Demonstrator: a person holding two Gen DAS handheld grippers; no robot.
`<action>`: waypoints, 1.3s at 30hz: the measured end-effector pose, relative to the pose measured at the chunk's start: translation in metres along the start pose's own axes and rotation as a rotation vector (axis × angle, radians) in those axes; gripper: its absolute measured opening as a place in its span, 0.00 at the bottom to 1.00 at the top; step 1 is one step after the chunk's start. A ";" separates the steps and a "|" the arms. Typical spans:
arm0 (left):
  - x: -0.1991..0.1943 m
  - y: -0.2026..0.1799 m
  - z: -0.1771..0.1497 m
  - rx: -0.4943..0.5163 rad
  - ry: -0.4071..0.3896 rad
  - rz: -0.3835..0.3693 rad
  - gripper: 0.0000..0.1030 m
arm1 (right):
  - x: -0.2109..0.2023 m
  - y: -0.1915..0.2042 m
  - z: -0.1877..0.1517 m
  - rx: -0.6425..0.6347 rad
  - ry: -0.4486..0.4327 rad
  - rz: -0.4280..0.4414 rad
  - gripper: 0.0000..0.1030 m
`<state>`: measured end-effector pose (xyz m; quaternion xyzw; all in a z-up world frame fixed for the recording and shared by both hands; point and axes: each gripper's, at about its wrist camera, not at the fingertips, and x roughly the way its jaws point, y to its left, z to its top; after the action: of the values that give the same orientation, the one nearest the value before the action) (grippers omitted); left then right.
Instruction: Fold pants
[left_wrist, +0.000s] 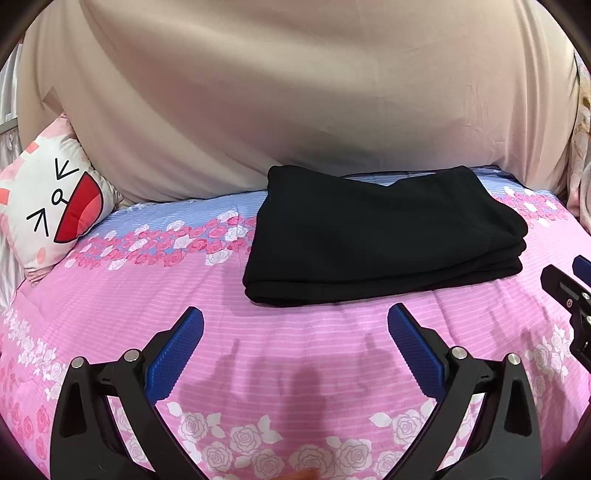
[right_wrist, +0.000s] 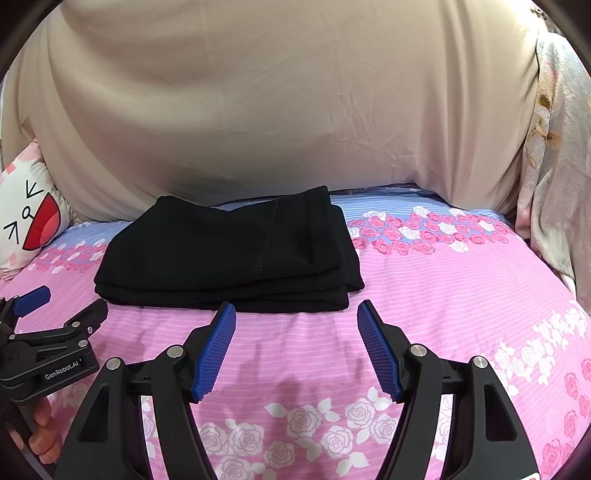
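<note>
Black pants (left_wrist: 376, 236) lie folded in a compact layered stack on the pink floral bedsheet (left_wrist: 147, 302); they also show in the right wrist view (right_wrist: 229, 254). My left gripper (left_wrist: 295, 321) is open and empty, just short of the stack's near edge. My right gripper (right_wrist: 296, 314) is open and empty, its fingertips close to the stack's near right corner. The right gripper's side shows at the left wrist view's right edge (left_wrist: 570, 291), and the left gripper shows at the right wrist view's left (right_wrist: 51, 325).
A beige draped cloth (left_wrist: 295, 92) rises behind the pants. A white cartoon-face pillow (left_wrist: 55, 210) lies at the left. A grey floral fabric (right_wrist: 554, 166) hangs at the right. The bedsheet (right_wrist: 461, 295) stretches around the stack.
</note>
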<state>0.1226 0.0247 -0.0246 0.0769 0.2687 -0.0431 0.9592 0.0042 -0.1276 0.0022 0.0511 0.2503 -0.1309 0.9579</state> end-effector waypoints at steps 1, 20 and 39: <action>0.000 0.000 0.000 0.000 0.000 -0.001 0.95 | 0.000 0.000 0.000 -0.001 -0.001 0.000 0.65; -0.001 0.000 0.000 -0.001 0.000 0.004 0.95 | -0.001 0.000 0.000 0.000 -0.001 -0.003 0.65; 0.000 -0.001 0.000 -0.002 0.005 0.005 0.95 | 0.000 0.000 0.000 -0.002 -0.001 -0.001 0.65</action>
<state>0.1228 0.0237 -0.0248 0.0768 0.2708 -0.0403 0.9587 0.0045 -0.1277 0.0018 0.0501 0.2500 -0.1310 0.9580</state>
